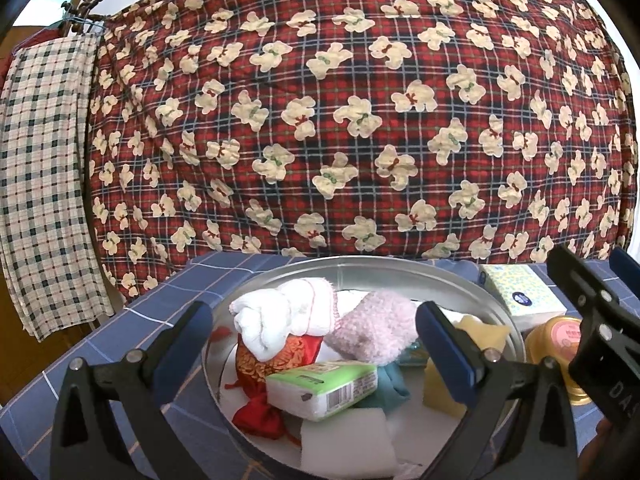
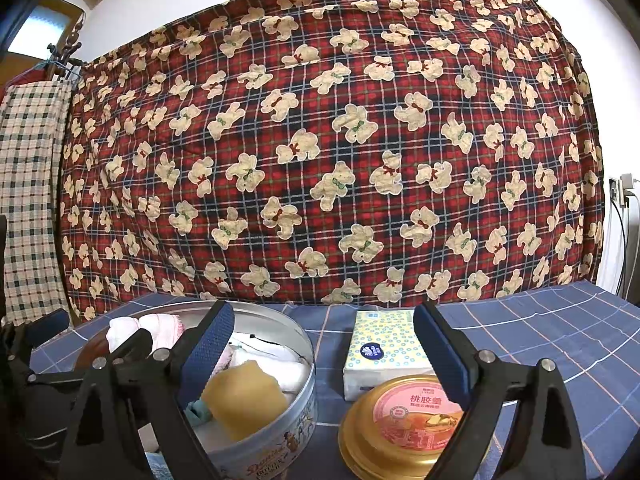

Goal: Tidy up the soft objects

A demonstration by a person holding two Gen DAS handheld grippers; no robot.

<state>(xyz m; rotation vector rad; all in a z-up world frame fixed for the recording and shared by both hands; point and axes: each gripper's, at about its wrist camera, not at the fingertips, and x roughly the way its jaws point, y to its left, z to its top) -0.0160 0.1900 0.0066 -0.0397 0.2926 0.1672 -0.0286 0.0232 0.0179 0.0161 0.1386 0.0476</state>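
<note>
1. Around us, a red plaid quilt printed with cream bears (image 2: 320,152) hangs as a backdrop behind the table under its blue checked cloth (image 2: 560,332), with a cream-and-green checked cloth (image 1: 40,184) hanging to its left.
2. We hold our left gripper (image 1: 316,340) over the round silver metal tin (image 1: 360,266), its blue-padded fingers spread wide apart with nothing between the pads.
3. Inside that tin lie the soft things: a rolled white towel (image 1: 276,316), a fluffy pink cloth (image 1: 376,332), a green-wrapped tissue pack (image 1: 324,388), a red embroidered pouch (image 1: 256,368), a yellow sponge (image 1: 444,392), a teal cloth (image 1: 390,388) and a white foam block (image 1: 348,440).
4. Our right gripper (image 2: 324,344) hovers with its fingers standing wide apart, gripping nothing; between them sit a yellow-and-blue dotted tissue packet (image 2: 384,344) and a round gold container with a pink label (image 2: 400,420), both on the table just beside the tin.
5. Chinese characters on the pink label read "桃胶羹"; the tin's side shows "BUTTER" in part.
</note>
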